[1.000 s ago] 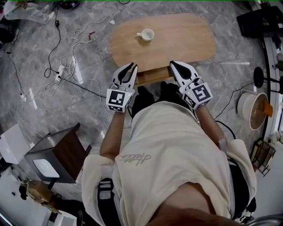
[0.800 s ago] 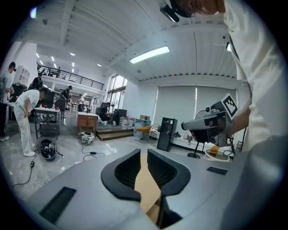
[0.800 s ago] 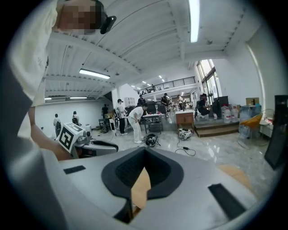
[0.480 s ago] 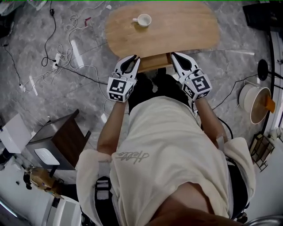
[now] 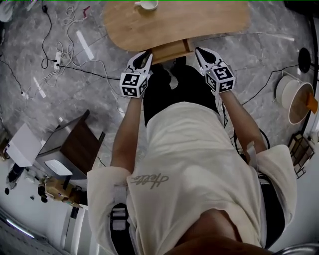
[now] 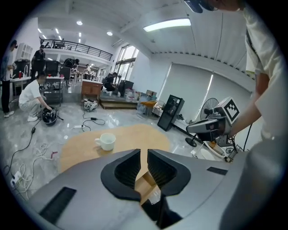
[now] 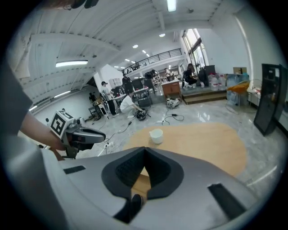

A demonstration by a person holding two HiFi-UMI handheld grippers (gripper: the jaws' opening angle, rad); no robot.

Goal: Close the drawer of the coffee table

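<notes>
Two tools are set either side of the pale wooden drawer (image 5: 169,51), which projects from under the oval light-wood worktop (image 5: 209,25). The left hand-held gripper (image 5: 147,54) and right hand-held gripper (image 5: 199,51) are seemingly placed there for pushing.

In the left gripper view, the jaws are held slightly apart, with nothing between them.

In the right gripper view, the jaws are pressed together, also with nothing between them.

Compared with a second ago, both are seen nearer the worktop.

At the top of the frame the oval wooden desk (image 5: 199,22) is standing on the grey marbled floor (image 5: 75,107) and carrying one white cup (image 5: 147,4), while cables (image 5: 52,55) are lying loose on the floor at upper left.
</notes>
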